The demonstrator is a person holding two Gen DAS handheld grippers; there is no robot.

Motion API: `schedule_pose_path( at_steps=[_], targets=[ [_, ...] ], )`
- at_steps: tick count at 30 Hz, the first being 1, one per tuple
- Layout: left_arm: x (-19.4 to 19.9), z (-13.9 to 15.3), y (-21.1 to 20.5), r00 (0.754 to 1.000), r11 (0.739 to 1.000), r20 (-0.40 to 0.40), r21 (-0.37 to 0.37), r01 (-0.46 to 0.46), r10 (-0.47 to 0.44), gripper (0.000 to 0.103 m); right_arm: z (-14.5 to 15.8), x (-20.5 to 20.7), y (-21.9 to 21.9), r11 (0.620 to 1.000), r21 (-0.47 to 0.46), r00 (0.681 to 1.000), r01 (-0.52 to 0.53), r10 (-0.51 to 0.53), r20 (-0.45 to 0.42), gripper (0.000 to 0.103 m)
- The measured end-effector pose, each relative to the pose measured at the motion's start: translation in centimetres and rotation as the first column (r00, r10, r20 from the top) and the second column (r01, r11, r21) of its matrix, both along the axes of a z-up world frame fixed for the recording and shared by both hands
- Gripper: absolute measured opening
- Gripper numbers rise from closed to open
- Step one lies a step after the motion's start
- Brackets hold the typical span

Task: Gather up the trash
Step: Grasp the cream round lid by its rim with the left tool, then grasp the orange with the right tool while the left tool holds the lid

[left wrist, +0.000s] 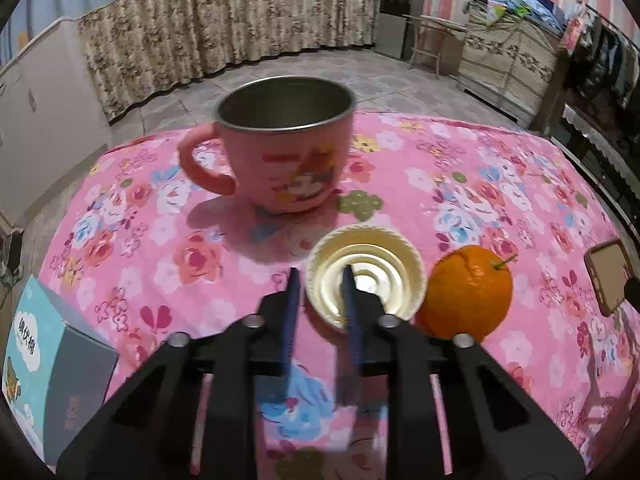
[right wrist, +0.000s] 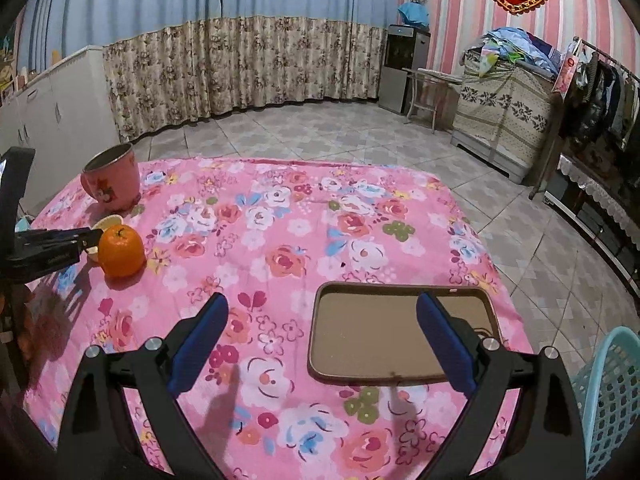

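A small cream paper cup (left wrist: 366, 276) lies on the pink floral tablecloth (left wrist: 480, 200), its open mouth facing me. My left gripper (left wrist: 322, 276) is partly closed around the cup's left rim, one finger (left wrist: 352, 300) inside the cup and one outside. An orange (left wrist: 466, 292) sits right of the cup, touching or almost touching it. In the right wrist view the orange (right wrist: 120, 250) hides most of the cup (right wrist: 105, 222). My right gripper (right wrist: 322, 308) is open and empty above a brown tray (right wrist: 372, 336).
A pink mug (left wrist: 286, 148) with a steel inside stands behind the cup. A blue and grey box (left wrist: 44, 372) sits at the table's left edge. A turquoise mesh basket (right wrist: 612, 400) stands beside the table at the right. Tiled floor lies beyond the table's far edge.
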State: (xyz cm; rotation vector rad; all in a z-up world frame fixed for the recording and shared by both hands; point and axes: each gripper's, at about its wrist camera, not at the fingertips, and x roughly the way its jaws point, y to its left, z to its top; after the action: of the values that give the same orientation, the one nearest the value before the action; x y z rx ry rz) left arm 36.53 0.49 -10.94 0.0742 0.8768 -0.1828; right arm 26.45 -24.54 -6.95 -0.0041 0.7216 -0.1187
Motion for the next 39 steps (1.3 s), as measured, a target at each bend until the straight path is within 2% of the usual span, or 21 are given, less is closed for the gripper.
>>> schedule_pose_path(
  at_steps=[8,10,11,12,17,20,24,27,32,39],
  targets=[
    [0.0,0.3,1.4,1.0,0.999,-0.025,-0.05,-0.009,0.007,0.014,-0.4,0.1,0.4,1.0,-0.018,1.0,-0.01,0.01,0.0,0.093],
    [-0.6,1.2,2.3,0.999,0.999,-0.013,-0.031,-0.033,0.032,0.013,-0.3,0.0,0.7,1.0,-0.021,1.0,-0.017,0.017,0.008,0.093],
    [-0.8,1.6,2.7,0.999,0.999,-0.008,-0.029,-0.043,0.043,0.006,-0.3,0.1,0.8,1.0,-0.023,1.0,-0.02,0.02,0.01,0.093],
    [-1.2,2.2,3.2,0.998,0.998,-0.001,-0.027,-0.06,0.06,0.005,-0.3,0.1,1.0,0.999,-0.025,1.0,-0.027,0.027,0.012,0.093],
    [-4.1,4.9,6.0,0.989,0.99,0.059,-0.034,-0.135,0.137,0.005,-0.1,0.0,2.6,0.997,-0.02,0.997,-0.071,0.071,0.008,0.093],
    [-5.4,4.8,6.9,0.986,0.985,0.026,-0.06,-0.161,0.163,0.005,0.3,-0.5,3.9,0.996,0.004,0.996,-0.093,0.093,0.013,0.093],
    [-7.7,4.6,8.1,0.979,0.978,0.033,-0.07,-0.198,0.201,0.004,0.9,-0.6,6.5,0.992,0.009,0.992,-0.126,0.126,0.023,0.093],
    [-7.6,4.1,9.6,0.975,0.973,0.022,-0.072,-0.219,0.221,0.005,1.1,-0.1,9.0,0.987,-0.001,0.987,-0.16,0.16,0.026,0.093],
    [-7.4,3.9,10.9,0.975,0.973,0.039,-0.079,-0.217,0.221,0.004,0.3,1.6,12.0,0.981,-0.009,0.981,-0.192,0.192,-0.016,0.093],
    [-6.8,5.5,11.3,0.974,0.977,0.108,-0.097,-0.19,0.2,0.005,-1.0,4.6,14.5,0.979,0.013,0.977,-0.203,0.204,-0.066,0.093]
  ],
)
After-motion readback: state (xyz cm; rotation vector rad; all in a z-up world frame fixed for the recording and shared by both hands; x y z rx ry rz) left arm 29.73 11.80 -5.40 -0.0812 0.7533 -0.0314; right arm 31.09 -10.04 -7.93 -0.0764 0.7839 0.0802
